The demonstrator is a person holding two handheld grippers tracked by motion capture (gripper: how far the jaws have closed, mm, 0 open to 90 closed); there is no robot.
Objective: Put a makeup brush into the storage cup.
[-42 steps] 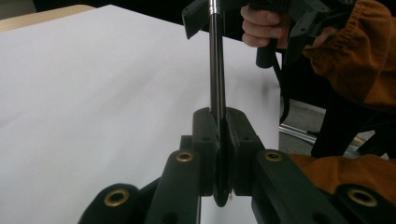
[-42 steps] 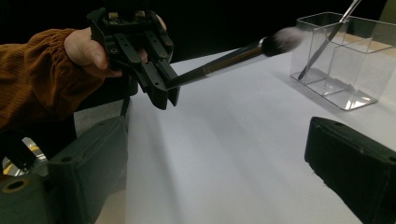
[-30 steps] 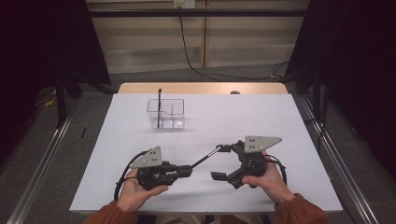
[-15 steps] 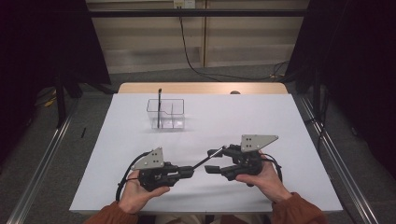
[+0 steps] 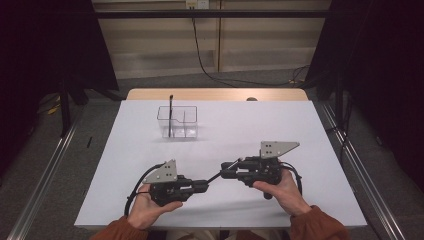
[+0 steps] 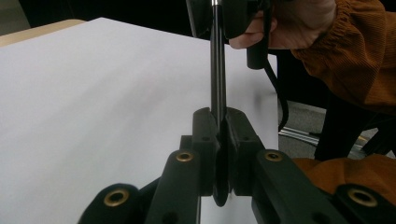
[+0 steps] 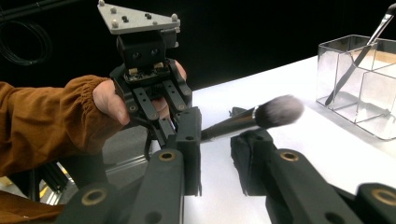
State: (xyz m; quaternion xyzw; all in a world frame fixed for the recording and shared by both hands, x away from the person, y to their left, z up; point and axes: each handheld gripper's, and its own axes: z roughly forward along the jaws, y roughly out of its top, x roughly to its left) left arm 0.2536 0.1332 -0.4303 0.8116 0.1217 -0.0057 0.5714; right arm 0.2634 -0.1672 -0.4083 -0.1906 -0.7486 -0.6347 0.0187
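Note:
A black makeup brush with a grey fluffy head spans the gap between my two grippers near the table's front edge. My left gripper is shut on the brush's handle, which runs straight out from its jaws. My right gripper faces it from the right and stands open. The brush head lies in the gap between its jaws, just above them; I cannot tell if it touches a jaw.
A clear divided organizer box stands at the back left of the white table, with a thin dark brush leaning upright in it. In the right gripper view the box is at the far right.
My right gripper has turned and slid left toward the left gripper, and the brush head now lies between its jaws. The left hand has barely moved.

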